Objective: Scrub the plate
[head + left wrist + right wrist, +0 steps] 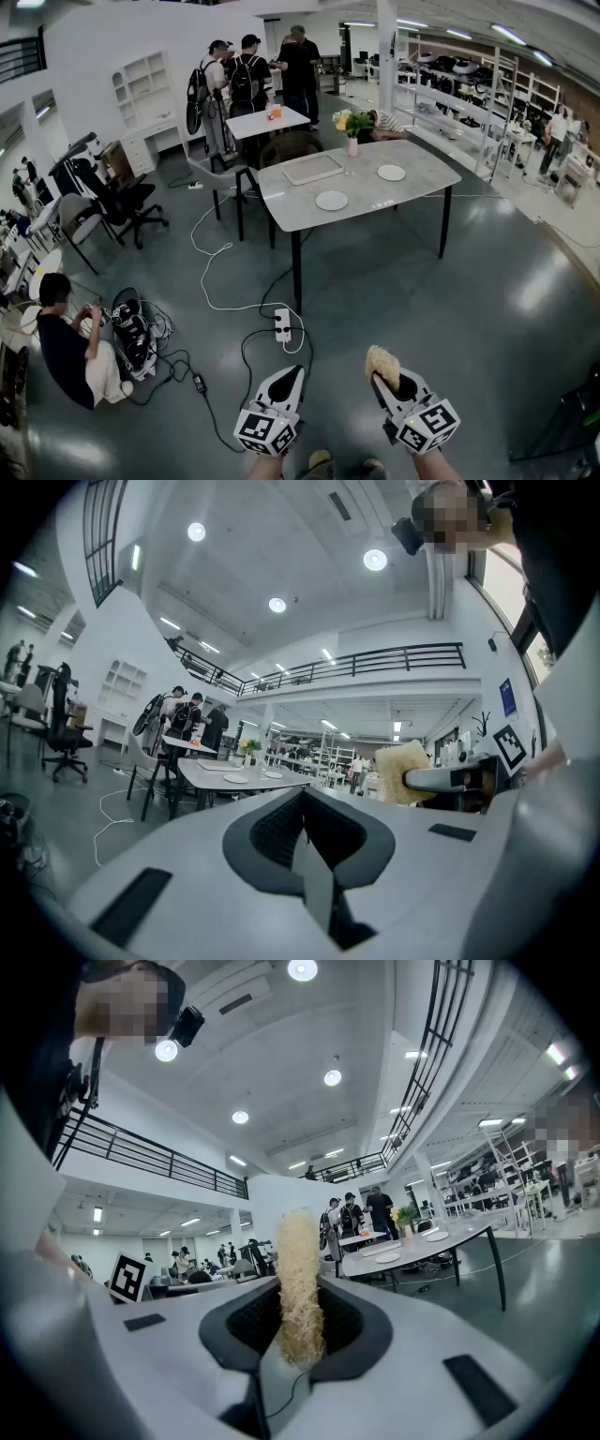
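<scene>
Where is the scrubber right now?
The scrubber is clamped in the right hand-held gripper, lower right in the head view, above the floor and well short of the table holding the plates.

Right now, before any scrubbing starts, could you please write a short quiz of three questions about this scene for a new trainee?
1. True or false: the left gripper holds something between its jaws.
2. What is the right gripper shut on?
A. a fibrous scrubber
B. a cup
C. a cable
3. How many plates lie on the table ahead?

Key:
1. False. Its jaws are together and empty.
2. A.
3. Two. The second one lies further back.
</scene>
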